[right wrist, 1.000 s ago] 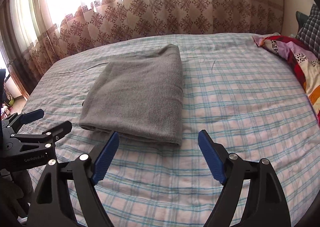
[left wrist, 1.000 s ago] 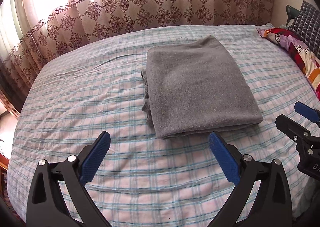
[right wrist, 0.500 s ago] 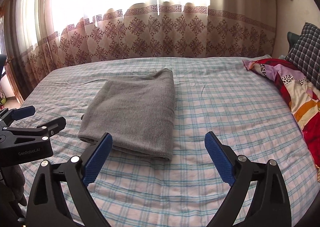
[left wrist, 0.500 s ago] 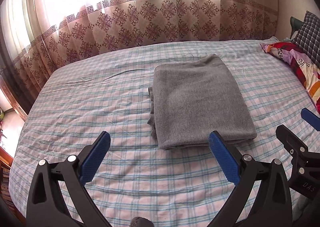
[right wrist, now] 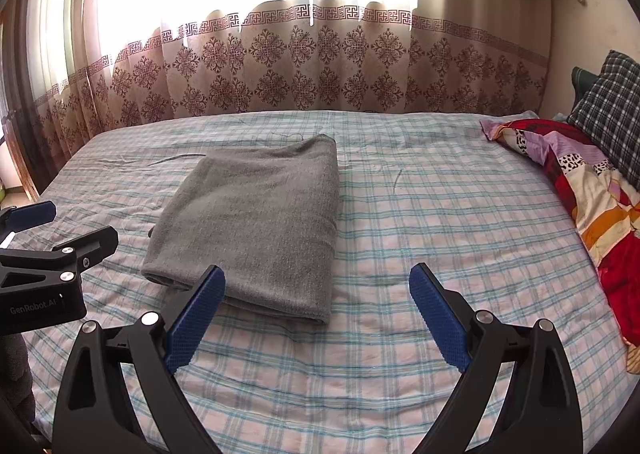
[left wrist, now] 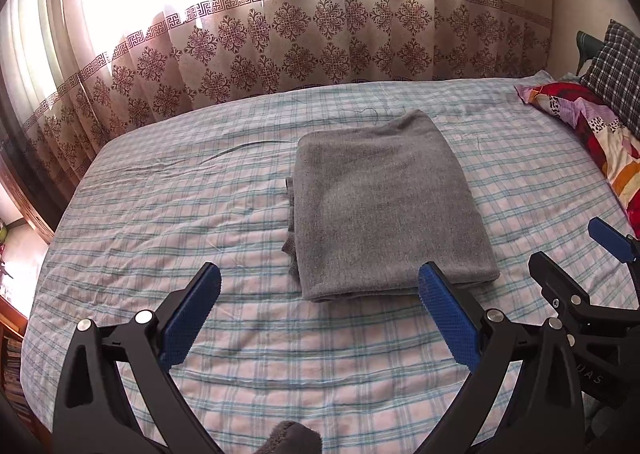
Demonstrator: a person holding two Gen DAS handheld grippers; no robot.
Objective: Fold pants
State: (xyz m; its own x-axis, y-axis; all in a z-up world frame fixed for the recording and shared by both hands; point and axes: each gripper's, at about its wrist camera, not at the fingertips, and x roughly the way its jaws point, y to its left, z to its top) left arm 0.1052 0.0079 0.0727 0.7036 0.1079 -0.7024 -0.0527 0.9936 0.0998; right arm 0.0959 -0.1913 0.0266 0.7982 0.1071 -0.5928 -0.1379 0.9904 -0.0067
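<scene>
The grey pants (left wrist: 384, 205) lie folded into a flat rectangle on the checked bed sheet (left wrist: 168, 213); they also show in the right wrist view (right wrist: 256, 221). My left gripper (left wrist: 320, 310) is open and empty, held back from the pants' near edge. My right gripper (right wrist: 316, 310) is open and empty, also short of the pants, at their near right corner. The right gripper shows at the right edge of the left wrist view (left wrist: 576, 266), and the left gripper at the left edge of the right wrist view (right wrist: 56, 234).
A colourful quilt (right wrist: 592, 193) and a checked pillow (right wrist: 612, 109) lie at the bed's right side. A patterned curtain (left wrist: 300, 45) hangs behind the bed. A bit of grey cloth (left wrist: 292, 438) shows at the bottom edge of the left wrist view.
Both grippers have pulled back and risen from the folded pants, which now look smaller and farther away. Both stay open. The pants have not moved.
</scene>
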